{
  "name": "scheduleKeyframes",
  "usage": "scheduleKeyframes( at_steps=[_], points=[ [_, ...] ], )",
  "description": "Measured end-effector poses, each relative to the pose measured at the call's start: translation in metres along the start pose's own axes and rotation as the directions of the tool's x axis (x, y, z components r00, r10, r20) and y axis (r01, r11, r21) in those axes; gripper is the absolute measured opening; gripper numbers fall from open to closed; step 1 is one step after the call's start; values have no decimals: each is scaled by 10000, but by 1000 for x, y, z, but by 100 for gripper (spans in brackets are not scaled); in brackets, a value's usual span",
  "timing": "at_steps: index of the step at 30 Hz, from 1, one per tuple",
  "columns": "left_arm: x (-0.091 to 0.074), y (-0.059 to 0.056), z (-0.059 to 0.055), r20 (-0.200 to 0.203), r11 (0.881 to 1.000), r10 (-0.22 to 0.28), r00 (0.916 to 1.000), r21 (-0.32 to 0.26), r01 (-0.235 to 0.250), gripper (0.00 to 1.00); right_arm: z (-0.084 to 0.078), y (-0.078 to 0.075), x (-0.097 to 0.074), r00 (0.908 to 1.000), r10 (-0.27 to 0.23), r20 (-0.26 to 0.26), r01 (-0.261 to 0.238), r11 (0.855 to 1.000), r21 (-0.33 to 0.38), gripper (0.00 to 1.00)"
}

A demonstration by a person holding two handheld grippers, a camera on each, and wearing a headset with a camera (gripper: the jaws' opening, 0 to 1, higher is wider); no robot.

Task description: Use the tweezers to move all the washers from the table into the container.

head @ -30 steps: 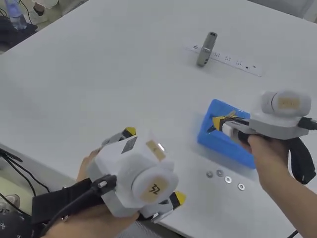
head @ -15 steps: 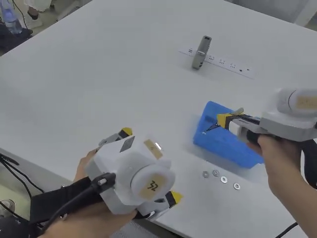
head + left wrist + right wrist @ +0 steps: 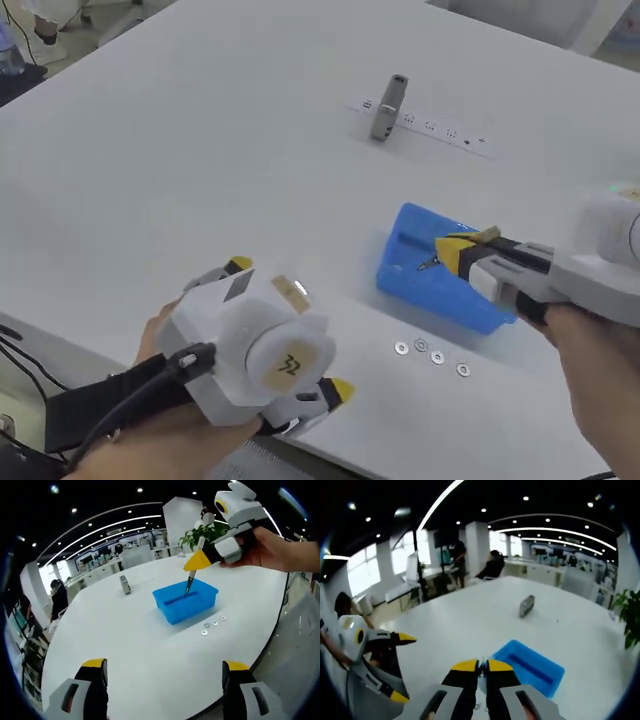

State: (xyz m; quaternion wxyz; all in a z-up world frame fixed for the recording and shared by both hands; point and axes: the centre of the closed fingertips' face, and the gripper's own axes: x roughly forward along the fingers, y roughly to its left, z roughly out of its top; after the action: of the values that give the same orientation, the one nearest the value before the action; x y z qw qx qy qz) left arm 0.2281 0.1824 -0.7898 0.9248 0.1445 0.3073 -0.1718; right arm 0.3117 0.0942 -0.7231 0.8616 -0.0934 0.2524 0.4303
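Pinches tweezers (image 3: 190,584) between the fingers of the right gripper (image 3: 482,666), drawn narrow around them. Points the tweezers' tips down into the blue container (image 3: 405,280); cannot tell whether touching its floor or carrying anything. Spreads the fingers of the left gripper (image 3: 164,665) wide, with nothing between, over the table (image 3: 200,150) edge at 7 o'clock in the head view, well apart from the container. Leaves four washers (image 3: 437,357) in a short row on the table, just beside the container at its 6 o'clock. Shows a power strip (image 3: 430,128) at 12 o'clock, with a grey metal piece (image 3: 385,107) at its 9 o'clock end.
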Motion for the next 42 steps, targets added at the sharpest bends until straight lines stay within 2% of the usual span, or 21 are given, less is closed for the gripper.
scheduleKeyframes(
  at_steps=[6, 11, 15, 22, 32, 42],
  points=[
    [0, 0, -1, -67, 10000, 15, 10000, 72, -15, 97, -25, 10, -3, 9985, 91, -532, -93, 10000, -31, 2],
    [1, 0, -2, -105, 9999, 30, 9999, 130, -29, 97, -43, 6, 3, 9955, 150, -941, -136, 9998, 151, 2],
    [1, 1, -2, -139, 9999, 73, 9999, 140, -71, 97, -61, 3, 10, 9894, 261, -1431, -226, 9994, 262, 2],
    [1, 0, -3, -229, 9995, 114, 9997, 288, -107, 97, -77, -3, 17, 9822, 179, -1868, -123, 9994, 310, 2],
    [2, 0, -4, -288, 9995, 109, 9995, 306, -100, 96, -85, -8, 23, 9774, 98, -2112, -81, 9999, 87, 2],
    [2, -1, -5, -324, 9993, 79, 9994, 363, -68, 96, -85, -5, 24, 9802, -48, -1979, 98, 9997, 243, 3]
  ],
)
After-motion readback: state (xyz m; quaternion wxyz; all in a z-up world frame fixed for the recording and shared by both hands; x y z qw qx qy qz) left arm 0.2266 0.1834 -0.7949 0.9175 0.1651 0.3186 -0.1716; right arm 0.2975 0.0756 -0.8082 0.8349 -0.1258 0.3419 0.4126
